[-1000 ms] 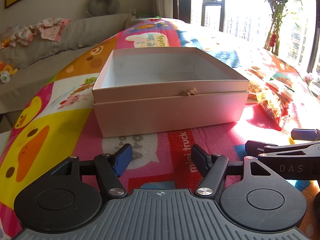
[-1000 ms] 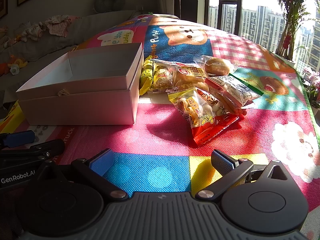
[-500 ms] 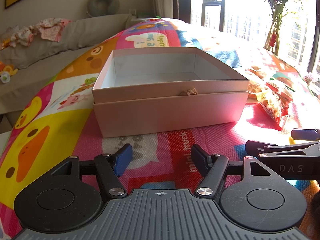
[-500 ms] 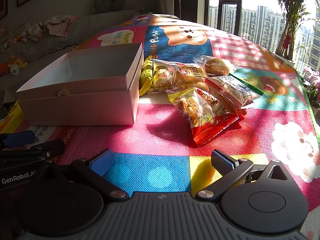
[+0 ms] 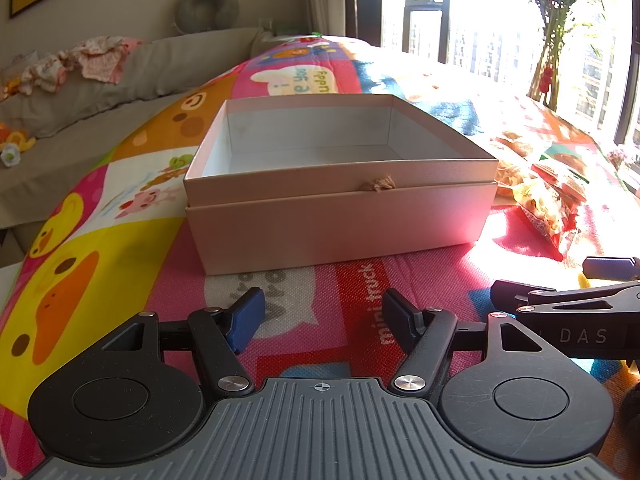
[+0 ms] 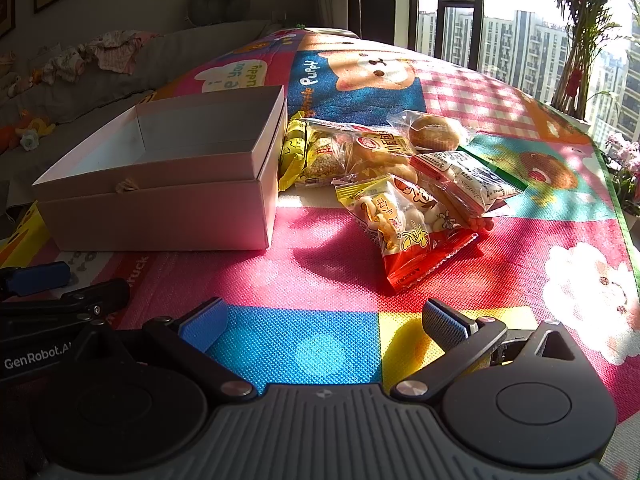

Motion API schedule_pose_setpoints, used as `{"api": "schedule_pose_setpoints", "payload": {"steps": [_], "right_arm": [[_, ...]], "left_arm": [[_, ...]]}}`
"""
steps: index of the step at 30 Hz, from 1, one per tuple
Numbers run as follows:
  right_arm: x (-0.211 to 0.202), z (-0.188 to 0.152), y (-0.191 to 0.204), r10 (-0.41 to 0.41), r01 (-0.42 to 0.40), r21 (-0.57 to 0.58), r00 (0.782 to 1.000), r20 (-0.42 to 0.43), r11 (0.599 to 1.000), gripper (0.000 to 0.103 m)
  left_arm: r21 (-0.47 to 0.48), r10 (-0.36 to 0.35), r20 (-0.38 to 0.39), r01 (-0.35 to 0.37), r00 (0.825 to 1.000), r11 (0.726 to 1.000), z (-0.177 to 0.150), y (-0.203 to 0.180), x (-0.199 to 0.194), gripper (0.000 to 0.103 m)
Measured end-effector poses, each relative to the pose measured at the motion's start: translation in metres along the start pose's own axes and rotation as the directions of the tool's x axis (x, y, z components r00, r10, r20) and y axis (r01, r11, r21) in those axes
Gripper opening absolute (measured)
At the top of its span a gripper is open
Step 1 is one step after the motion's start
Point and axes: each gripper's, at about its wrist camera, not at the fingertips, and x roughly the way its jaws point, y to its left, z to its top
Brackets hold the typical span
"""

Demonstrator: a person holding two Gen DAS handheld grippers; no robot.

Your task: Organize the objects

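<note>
"DAS" is read on the right tool (image 6: 324,324) body in the left view; "GenRobot.AI" on the left tool (image 5: 322,314) body in the right view. Both tools are held open and empty, low over a cartoon play mat (image 6: 328,280) printed "mini truck" and "Puppy". An open white box (image 6: 160,184) sits at left; snack packets (image 6: 400,184) are piled just right of it. A sofa (image 6: 120,68) and sunlit windows (image 6: 512,40) are seen beyond.

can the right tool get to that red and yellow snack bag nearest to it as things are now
Probably yes. The right tool is open and pointed across bare mat toward the red and yellow snack bag, which lies at the near edge of the pile with nothing between them.
</note>
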Motion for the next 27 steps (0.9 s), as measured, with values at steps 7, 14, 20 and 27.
{"api": "schedule_pose_setpoints", "payload": {"steps": [7,14,20,27], "right_arm": [[-0.0007,-0.0002,-0.0005,0.002,-0.002,0.006,1.0,0.001,1.0,0.103],[-0.0004,-0.0001,0.0003,-0.001,0.001,0.003,1.0,-0.003,1.0,0.103],[-0.0005,0.0002,0.0002,-0.002,0.002,0.003,1.0,-0.003,1.0,0.103],[-0.0018,0.0015,-0.0049,0.044,-0.044,-0.02,0.999,-0.023,0.999,0.103]], "left_arm": [[0.007,0.007,0.0,-0.007,1.0,1.0,-0.0008,-0.0003,-0.0015,0.073],[0.008,0.008,0.0,-0.008,1.0,1.0,-0.0015,0.0002,-0.0026,0.073],[0.008,0.008,0.0,-0.008,1.0,1.0,-0.0016,-0.0004,-0.0026,0.073],[0.006,0.009,0.001,-0.009,1.0,1.0,-0.0007,-0.0013,-0.0016,0.073]]}}
